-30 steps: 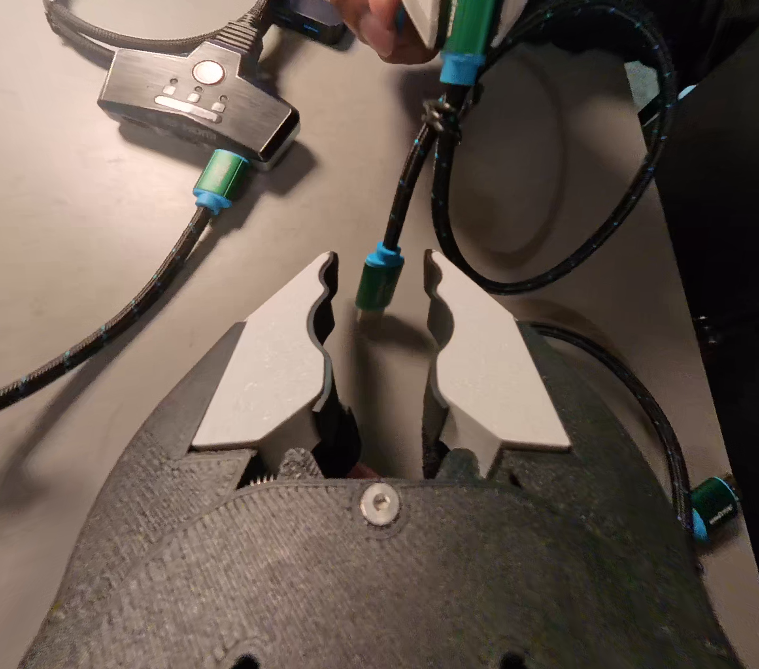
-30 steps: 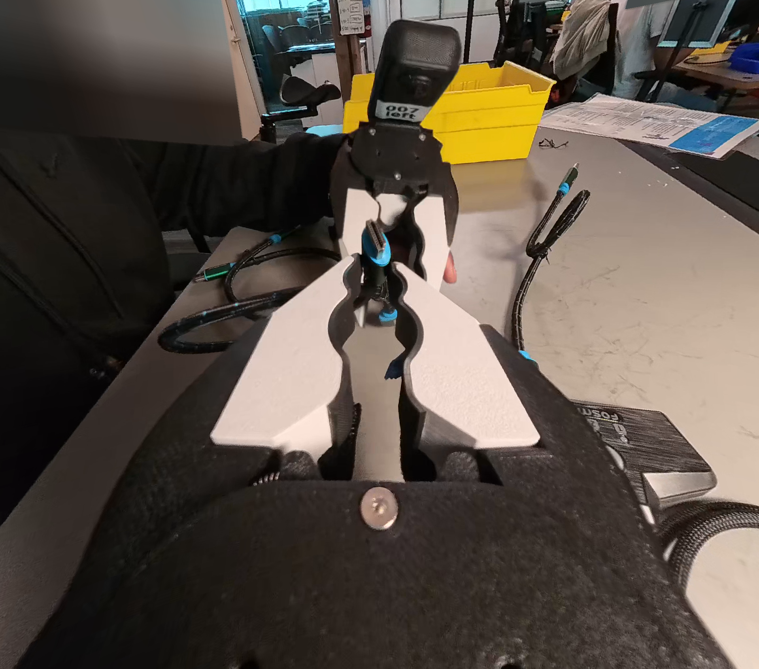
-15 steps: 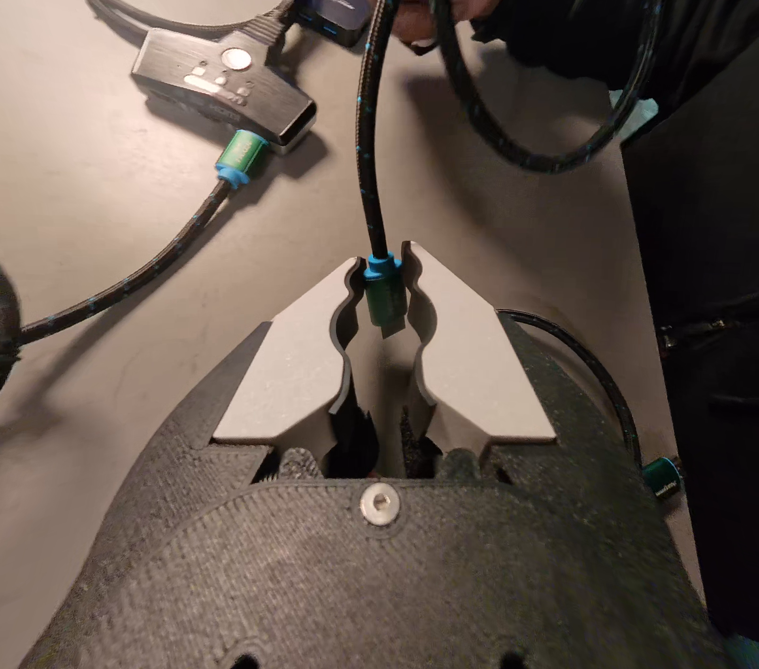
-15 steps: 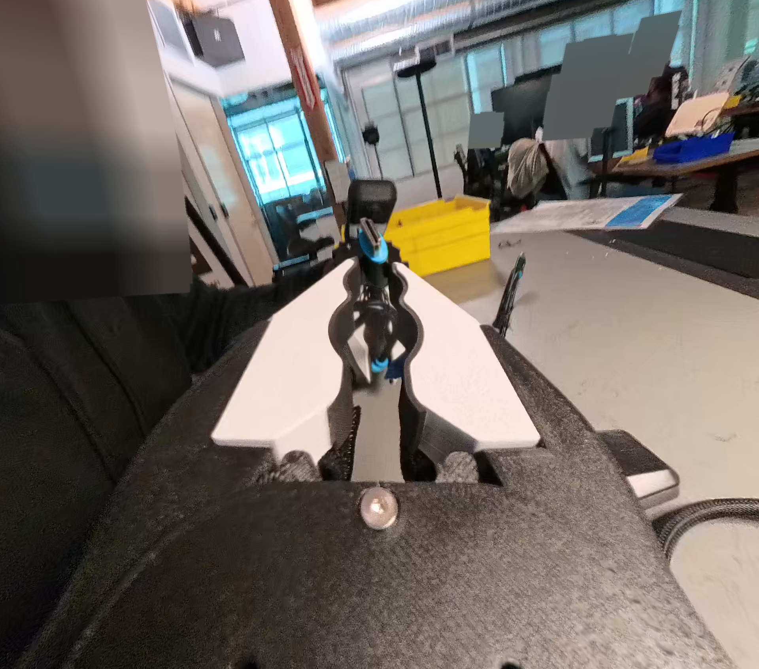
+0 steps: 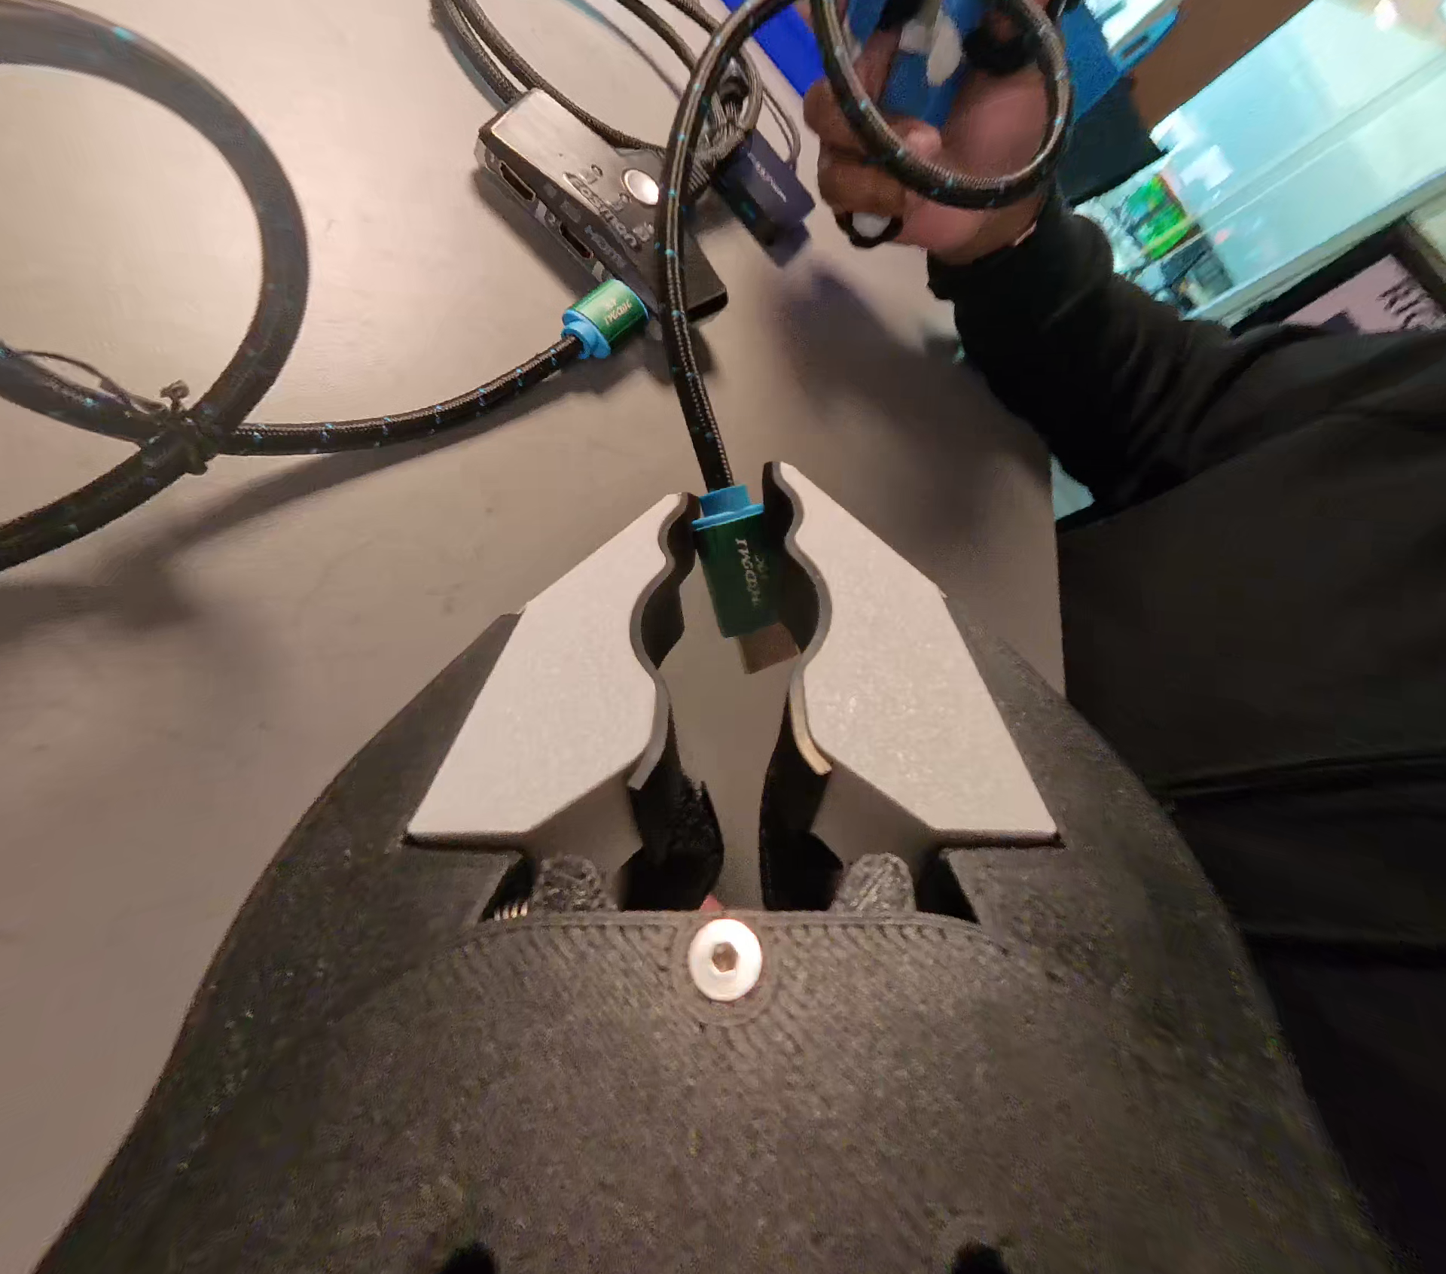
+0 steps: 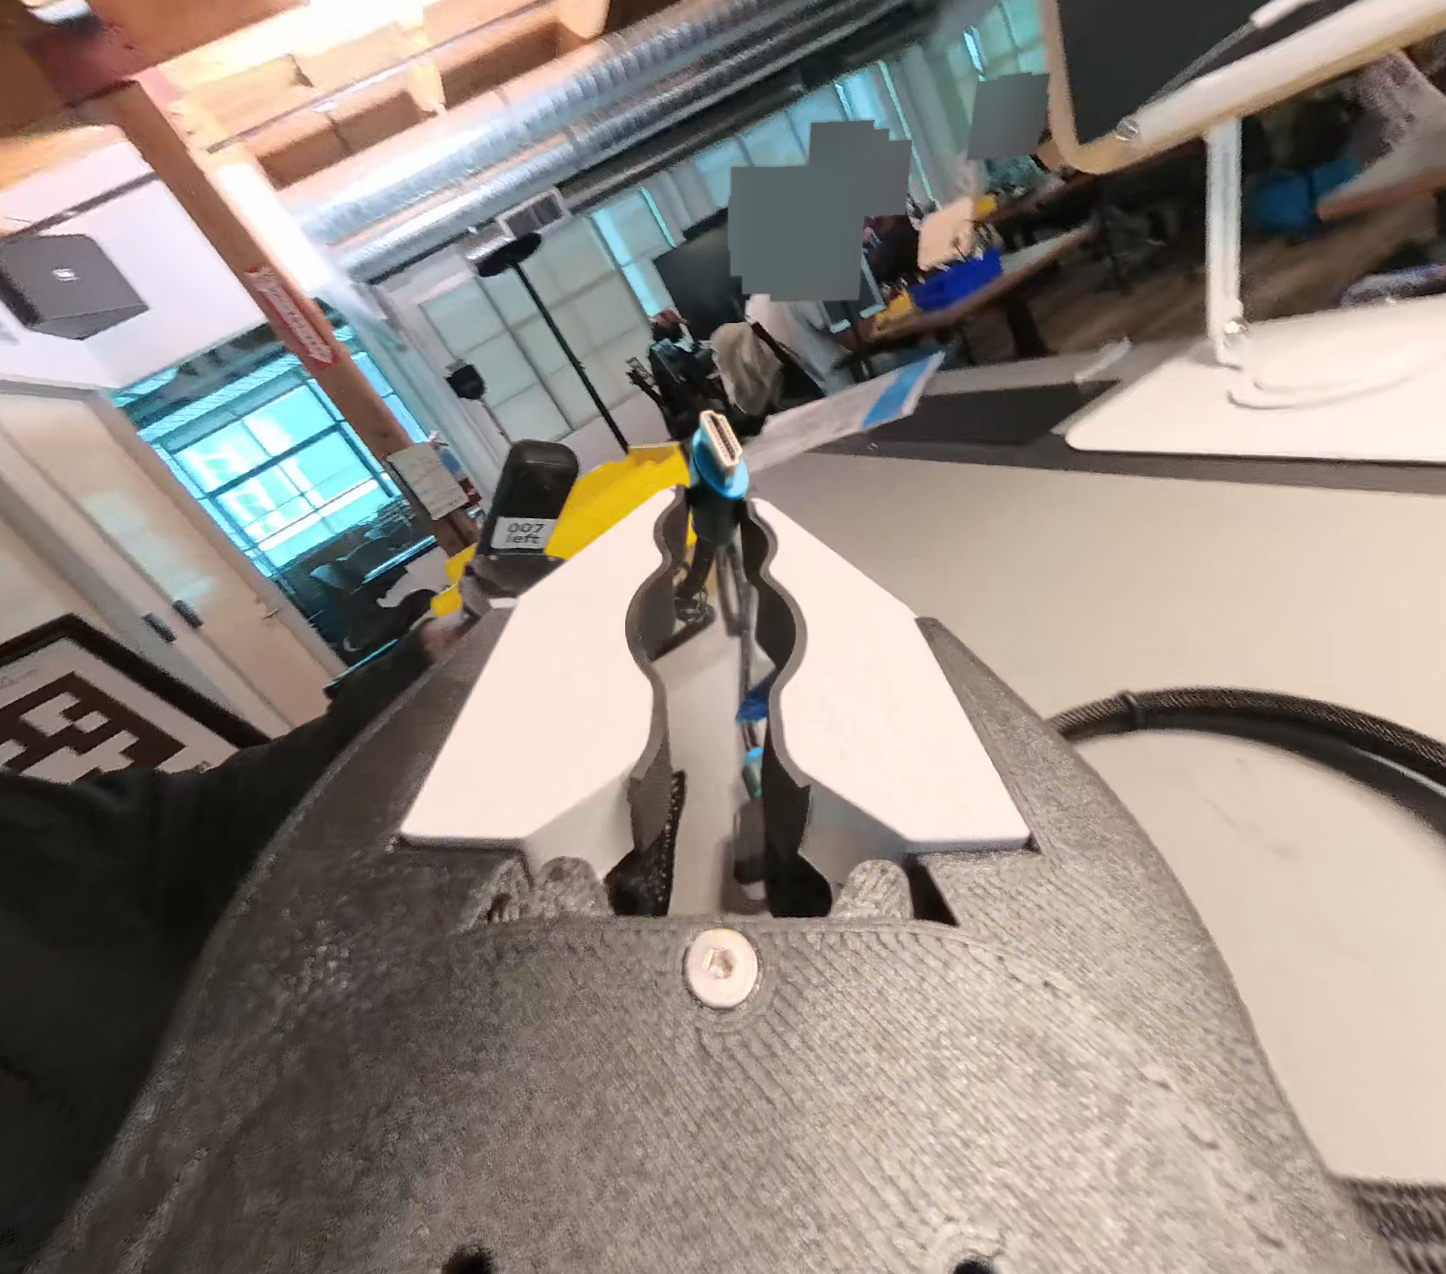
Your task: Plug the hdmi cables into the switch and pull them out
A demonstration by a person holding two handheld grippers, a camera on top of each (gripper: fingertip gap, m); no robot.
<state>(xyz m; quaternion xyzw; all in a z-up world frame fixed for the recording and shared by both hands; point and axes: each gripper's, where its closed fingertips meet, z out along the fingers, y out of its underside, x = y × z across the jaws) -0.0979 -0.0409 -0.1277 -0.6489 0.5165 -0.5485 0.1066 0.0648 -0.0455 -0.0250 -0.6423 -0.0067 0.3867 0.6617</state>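
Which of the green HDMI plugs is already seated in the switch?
The green plug on the table, pushed into the end of the black switch. The other green plug hangs free between the left gripper fingers, metal tip exposed.

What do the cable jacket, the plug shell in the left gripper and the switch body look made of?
Cable jacket: woven fabric braid, black with blue flecks. Plug shell: glossy green, likely anodised metal, with a blue rubbery collar. Switch: dark brushed-looking casing, metal or plastic, unclear. Left gripper is clamped on the plug.
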